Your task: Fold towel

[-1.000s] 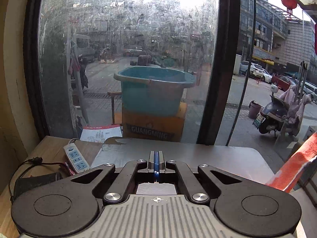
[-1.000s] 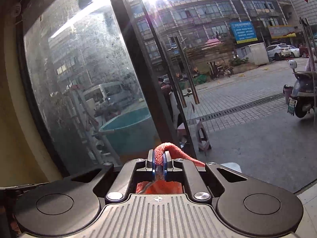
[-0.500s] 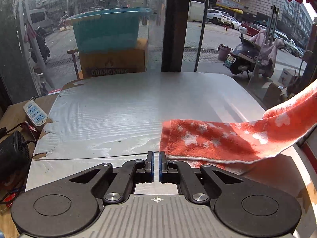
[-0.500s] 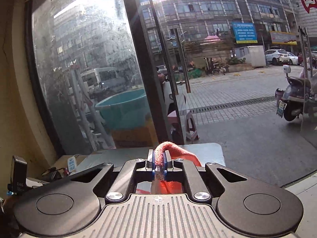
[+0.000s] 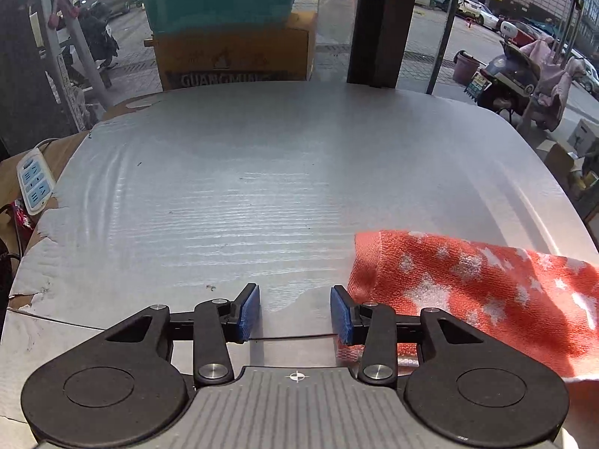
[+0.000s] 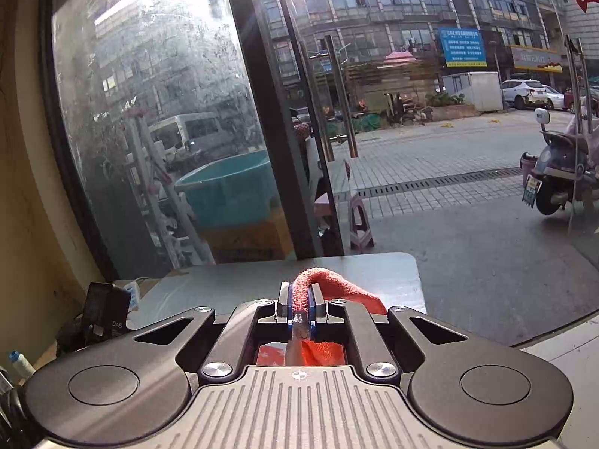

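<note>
My right gripper [image 6: 298, 301] is pinched tight on a bunched edge of the orange towel [image 5: 486, 292] to keep that end lifted, while my left gripper [image 5: 295, 312], fingers spread wide and holding nothing, sits low on the table [image 5: 262, 172] beside the towel's free end, seemingly ready to take it.
</note>
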Available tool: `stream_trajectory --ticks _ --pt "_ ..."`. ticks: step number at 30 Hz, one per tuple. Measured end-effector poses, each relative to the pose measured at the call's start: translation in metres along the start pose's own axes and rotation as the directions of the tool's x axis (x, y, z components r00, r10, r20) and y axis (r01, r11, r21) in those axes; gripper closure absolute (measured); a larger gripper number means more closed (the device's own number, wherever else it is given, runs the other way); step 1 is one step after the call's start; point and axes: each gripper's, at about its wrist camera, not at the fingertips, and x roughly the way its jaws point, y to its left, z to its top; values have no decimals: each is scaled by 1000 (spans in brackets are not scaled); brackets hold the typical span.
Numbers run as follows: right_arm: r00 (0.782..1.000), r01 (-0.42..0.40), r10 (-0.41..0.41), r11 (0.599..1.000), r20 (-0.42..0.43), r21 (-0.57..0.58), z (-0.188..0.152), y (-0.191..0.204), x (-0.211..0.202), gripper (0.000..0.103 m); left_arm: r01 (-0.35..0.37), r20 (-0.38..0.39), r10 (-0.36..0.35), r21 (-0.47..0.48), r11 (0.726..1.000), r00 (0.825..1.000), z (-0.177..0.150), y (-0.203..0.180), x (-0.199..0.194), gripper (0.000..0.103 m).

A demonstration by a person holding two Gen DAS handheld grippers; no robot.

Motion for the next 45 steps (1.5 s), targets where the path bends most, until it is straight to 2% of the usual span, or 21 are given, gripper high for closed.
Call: stream_trajectory --ticks 1,2,4,5,8,12,16,23,27,32,34,35,36,37,45 --pt "1000 -3 3 1000 -1 2 0 -2 0 95 16 -8 -16 -5 1000 1000 0 0 -1 59" --pt "1000 -7 7 1000 -3 3 -1 -4 -1 95 71 -23 -71 -22 997 997 0 1 -4 59" --pt "1000 -12 12 1000 -8 2 -1 -4 2 95 187 -57 -192 -80 979 980 -1 4 -7 59" --pt "1000 -13 13 1000 -11 4 -2 -4 3 95 204 -60 -210 -93 975 976 -1 4 -8 59" --pt "1000 -14 14 1000 -16 8 -4 -6 4 95 205 -59 -211 -97 974 976 -1 0 -9 59" --pt "1000 -14 14 1000 -20 7 -4 -6 3 95 265 -70 -277 -143 954 958 0 5 -8 59" --pt "1000 -14 14 1000 -22 4 -4 -6 3 95 281 -74 -295 -154 947 953 0 6 -8 59" --pt "1000 -11 11 1000 -27 7 -6 -9 4 95 369 -58 -383 -166 914 922 -3 14 -20 56" --pt "1000 -8 9 1000 -28 13 -6 -10 6 95 351 -54 -361 -136 926 931 -3 9 -19 52" --pt "999 -10 10 1000 -31 17 -7 -12 7 95 331 -99 -345 -138 934 933 -3 2 -1 50" --pt "999 -10 10 1000 -33 17 -7 -13 7 95 333 -101 -348 -141 932 932 -4 0 0 53" --pt "999 -10 10 1000 -33 17 -7 -14 7 95 334 -102 -349 -142 932 932 -4 -1 0 68" --pt "999 -10 10 1000 -34 17 -7 -14 7 95 336 -106 -352 -142 931 930 -4 -1 0 98" --pt "999 -9 10 1000 -35 17 -7 -15 8 95 338 -110 -354 -143 930 929 -4 -2 0 100" --pt "998 2 0 1000 -57 27 -9 -20 19 95 328 -70 -343 -165 930 937 -2 4 -5 101"
